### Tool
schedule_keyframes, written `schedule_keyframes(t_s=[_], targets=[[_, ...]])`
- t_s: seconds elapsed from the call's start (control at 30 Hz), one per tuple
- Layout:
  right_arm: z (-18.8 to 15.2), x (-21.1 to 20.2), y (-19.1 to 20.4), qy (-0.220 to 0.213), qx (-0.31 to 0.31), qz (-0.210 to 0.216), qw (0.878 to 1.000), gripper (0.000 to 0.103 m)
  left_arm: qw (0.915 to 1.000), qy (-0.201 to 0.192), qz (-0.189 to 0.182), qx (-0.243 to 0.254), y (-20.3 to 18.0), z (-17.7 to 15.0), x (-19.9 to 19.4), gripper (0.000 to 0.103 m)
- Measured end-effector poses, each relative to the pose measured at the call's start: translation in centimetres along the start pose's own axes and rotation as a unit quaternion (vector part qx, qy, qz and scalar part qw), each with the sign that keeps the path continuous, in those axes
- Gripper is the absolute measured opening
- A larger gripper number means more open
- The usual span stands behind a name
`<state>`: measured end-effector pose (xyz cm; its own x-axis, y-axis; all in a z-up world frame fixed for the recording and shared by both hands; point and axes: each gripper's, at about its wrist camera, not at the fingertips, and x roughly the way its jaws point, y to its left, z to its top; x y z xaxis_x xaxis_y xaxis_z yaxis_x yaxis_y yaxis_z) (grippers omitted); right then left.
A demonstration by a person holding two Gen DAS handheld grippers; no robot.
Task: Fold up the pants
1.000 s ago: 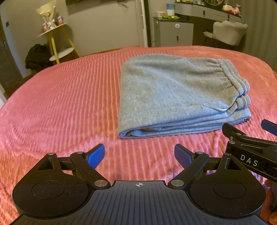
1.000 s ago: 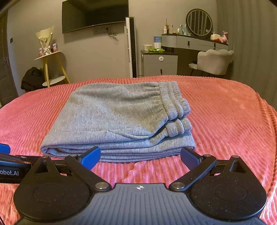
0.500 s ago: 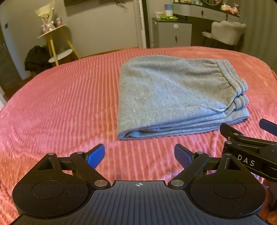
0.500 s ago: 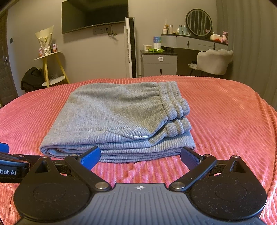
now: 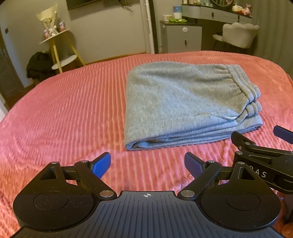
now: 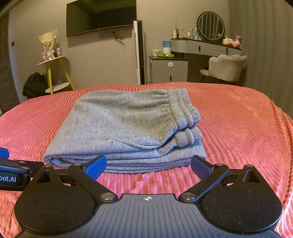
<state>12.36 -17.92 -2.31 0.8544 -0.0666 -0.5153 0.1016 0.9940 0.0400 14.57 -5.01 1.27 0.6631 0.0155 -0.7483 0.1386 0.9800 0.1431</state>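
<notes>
Grey pants (image 5: 183, 102) lie folded in a flat stack on the pink ribbed bedspread (image 5: 64, 113), waistband to the right. They also show in the right wrist view (image 6: 124, 128). My left gripper (image 5: 147, 164) is open and empty, just in front of the stack's near left corner. My right gripper (image 6: 148, 166) is open and empty, close to the stack's near edge. The right gripper's body (image 5: 263, 161) shows at the right edge of the left wrist view. The left gripper's body (image 6: 12, 174) shows at the left edge of the right wrist view.
Beyond the bed stand a yellow side table (image 6: 55, 73), a grey cabinet (image 6: 168, 71), a vanity with round mirror (image 6: 210, 25), a white chair (image 6: 227, 67) and a wall TV (image 6: 100, 16). A dark bag (image 6: 34, 86) sits on the floor.
Both grippers have drawn back very slightly from the folded pants. The pants have not moved and both grippers stay open.
</notes>
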Motion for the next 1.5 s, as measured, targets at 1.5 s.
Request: schedule_keyframes(t_s=[1.5], targets=[[0.1, -0.9, -0.7, -0.003, 0.014, 0.003, 1.0, 0.099, 0.9998, -0.017, -0.001, 0.011, -0.7, 0.2, -0.5, 0.093]])
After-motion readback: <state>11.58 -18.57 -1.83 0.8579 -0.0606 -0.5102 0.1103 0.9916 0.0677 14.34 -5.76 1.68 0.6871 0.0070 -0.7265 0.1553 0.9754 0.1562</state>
